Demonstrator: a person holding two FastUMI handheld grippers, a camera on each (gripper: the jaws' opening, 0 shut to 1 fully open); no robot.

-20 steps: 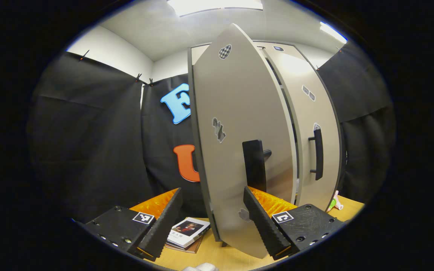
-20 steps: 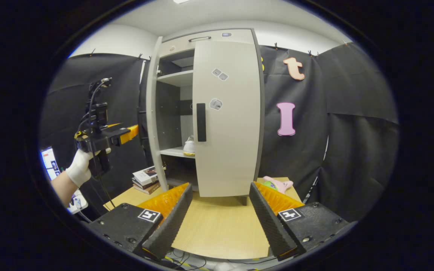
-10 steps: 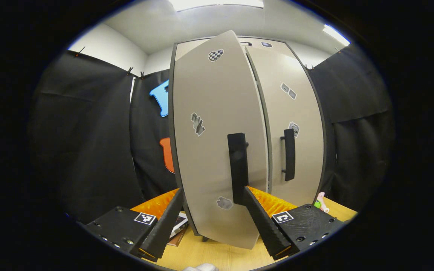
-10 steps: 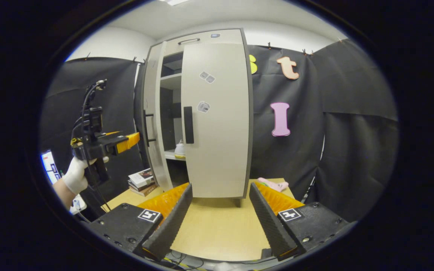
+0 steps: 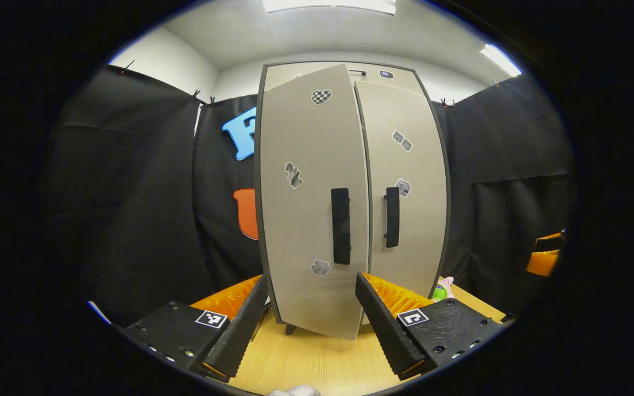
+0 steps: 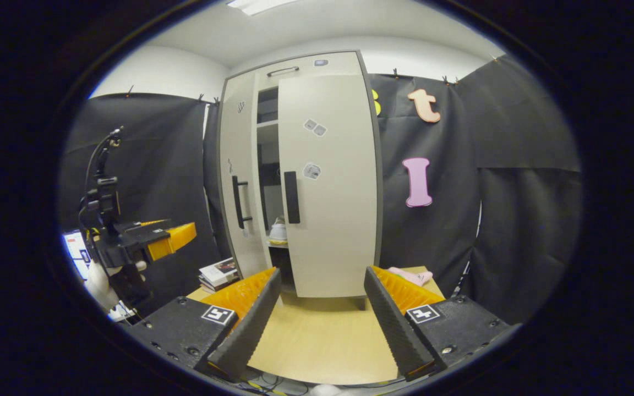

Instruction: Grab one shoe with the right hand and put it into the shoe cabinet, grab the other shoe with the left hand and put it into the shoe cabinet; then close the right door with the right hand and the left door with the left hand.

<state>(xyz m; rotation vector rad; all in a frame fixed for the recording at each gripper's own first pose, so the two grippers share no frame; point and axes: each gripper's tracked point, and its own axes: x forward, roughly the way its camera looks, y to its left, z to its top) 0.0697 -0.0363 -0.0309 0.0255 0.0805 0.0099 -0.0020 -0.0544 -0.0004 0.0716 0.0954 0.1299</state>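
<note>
Closing step: left tongs (image 5: 306, 324) wide, empty, off the beige cabinet's left door (image 5: 311, 198), nearly shut; right tongs (image 6: 320, 322) wide, idle over the wooden worktop (image 6: 322, 341).

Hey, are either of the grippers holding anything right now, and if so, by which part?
Nothing is held. The left gripper and the right gripper both stand open and empty, short of the shoe cabinet.

Bright, even light from ceiling panels (image 5: 329, 5) overhead, soft sheen on the cabinet doors (image 5: 311, 181), sharp focus throughout — strong fisheye bowing toward the edges.
</note>
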